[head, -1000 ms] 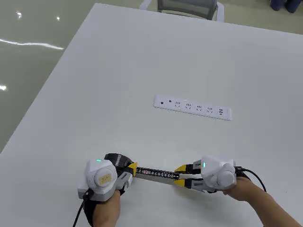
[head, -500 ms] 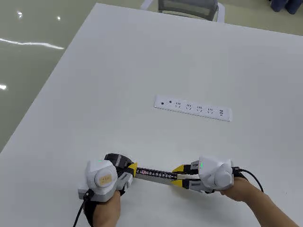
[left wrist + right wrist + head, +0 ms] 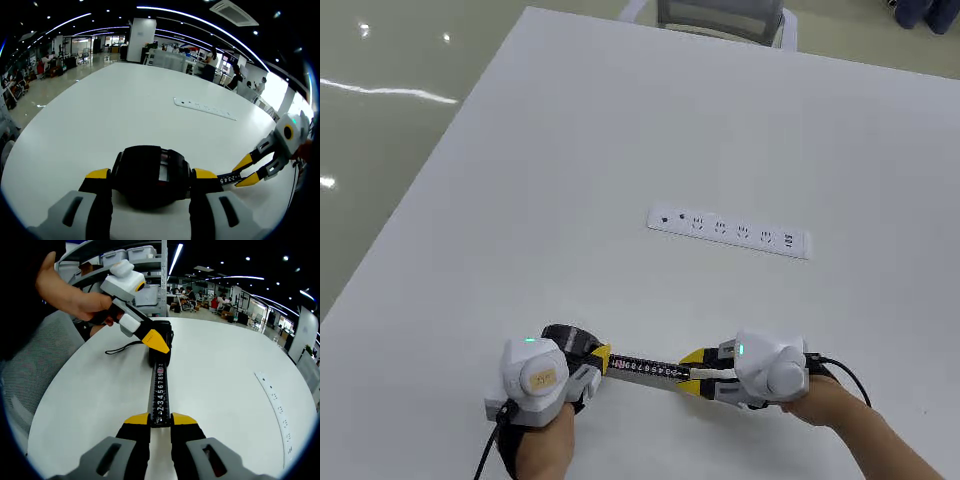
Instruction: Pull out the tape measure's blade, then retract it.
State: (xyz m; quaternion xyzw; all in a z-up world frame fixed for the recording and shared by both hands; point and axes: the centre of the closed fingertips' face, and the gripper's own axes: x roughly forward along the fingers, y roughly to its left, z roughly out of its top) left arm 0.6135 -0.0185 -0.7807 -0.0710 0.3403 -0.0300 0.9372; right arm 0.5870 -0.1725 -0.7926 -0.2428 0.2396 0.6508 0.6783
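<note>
White power strip (image 3: 727, 231) on the table (image 3: 620, 130), well beyond tape measure (image 3: 566, 338).

Quick count: one tape measure (image 3: 565, 340), one blade (image 3: 645, 368) sticking out of it, and one black cord loop (image 3: 122, 347) on the case. Two handheld grippers, a left gripper (image 3: 590, 362) and a right gripper (image 3: 694, 366), so four yellow-tipped jaws total. One white power strip (image 3: 728, 231). One white worktop (image 3: 620, 150), and one grey chair (image 3: 720, 14) at its far edge.
</note>
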